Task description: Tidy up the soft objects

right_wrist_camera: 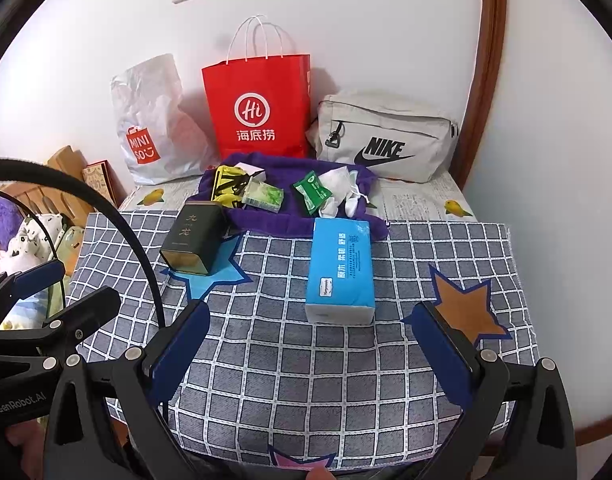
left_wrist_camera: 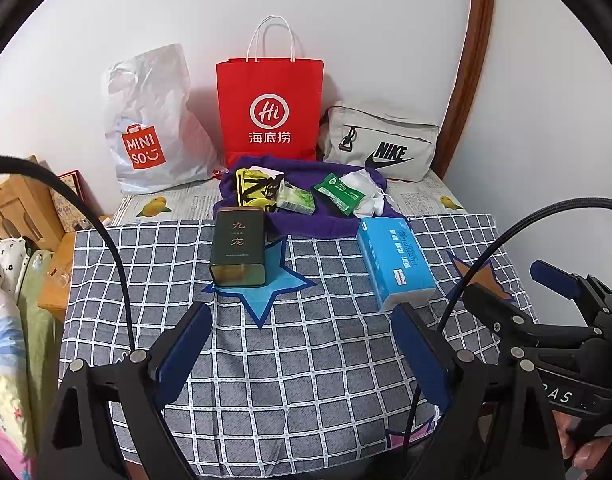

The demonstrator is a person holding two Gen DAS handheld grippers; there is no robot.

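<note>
Left wrist view: left gripper hovers low over the checked cloth, jaws apart, empty. Blue tissue pack lies ahead to its right; dark tea tin ahead to its left, on the blue star. Purple towel behind carries small packets.

Right wrist view: right gripper likewise jaws apart, empty, tissue pack nearly straight ahead. Judgement: take the pack with the right side, squeeze across its narrow width, gently, since it will dent. Red paper bag stands behind against the wall.
</note>
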